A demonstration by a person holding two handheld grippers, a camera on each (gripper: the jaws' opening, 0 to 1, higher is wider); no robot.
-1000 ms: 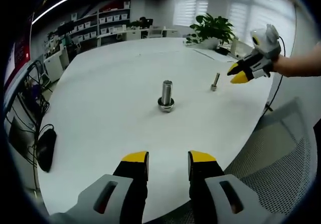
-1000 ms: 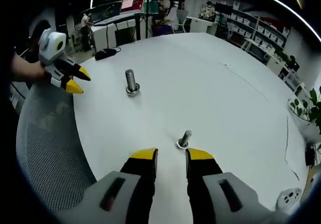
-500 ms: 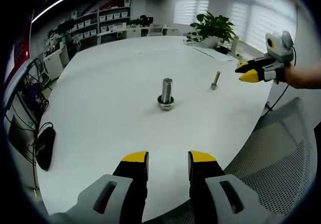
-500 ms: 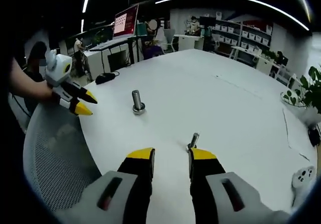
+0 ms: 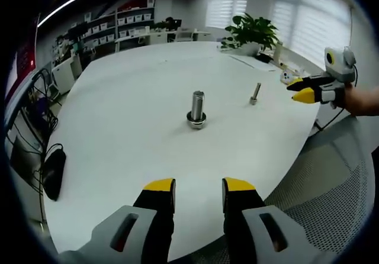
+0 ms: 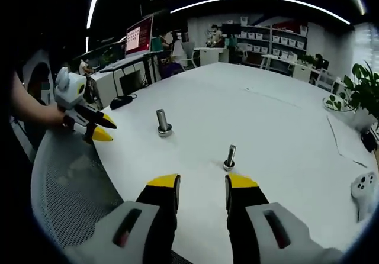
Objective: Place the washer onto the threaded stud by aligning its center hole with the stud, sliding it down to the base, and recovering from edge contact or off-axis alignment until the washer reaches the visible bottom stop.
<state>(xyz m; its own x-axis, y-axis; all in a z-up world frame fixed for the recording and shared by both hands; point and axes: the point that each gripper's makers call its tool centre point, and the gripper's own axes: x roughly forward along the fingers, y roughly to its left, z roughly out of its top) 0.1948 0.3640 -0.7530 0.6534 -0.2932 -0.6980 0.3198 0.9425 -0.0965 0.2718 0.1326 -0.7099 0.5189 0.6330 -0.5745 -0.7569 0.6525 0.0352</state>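
Since the earlier frames the right gripper (image 5: 303,90) had drawn back from the table (image 5: 136,128), ending out past its edge in the left gripper view; the small bolt (image 6: 230,157) consequently sat further ahead of its jaws in the right gripper view. Left gripper (image 5: 198,188) held its place, framing unchanged.

Left gripper: jaws parted, nothing between the yellow tips, hovering over the near edge of the white table. Seen in the right gripper view (image 6: 98,128) at the left, a hand (image 6: 35,113) behind it, over the mesh chair (image 6: 77,193).

Right gripper (image 6: 202,184): jaws apart, nothing held, low over the table's near rim.

Threaded stud (image 5: 196,107) stood upright near the table's middle, a ring that looked like the washer (image 5: 196,119) around its base on the tabletop; too small to tell how well it was seated. Same stud in the right gripper view (image 6: 162,122).

Small bolt (image 5: 254,95) upright, well apart from the stud, toward the right gripper's side.

Also noted: black mouse (image 5: 54,175) at the table's left edge, potted plant (image 5: 251,34) at the far side, a white controller (image 6: 366,190) on the table at the right of the right gripper view.
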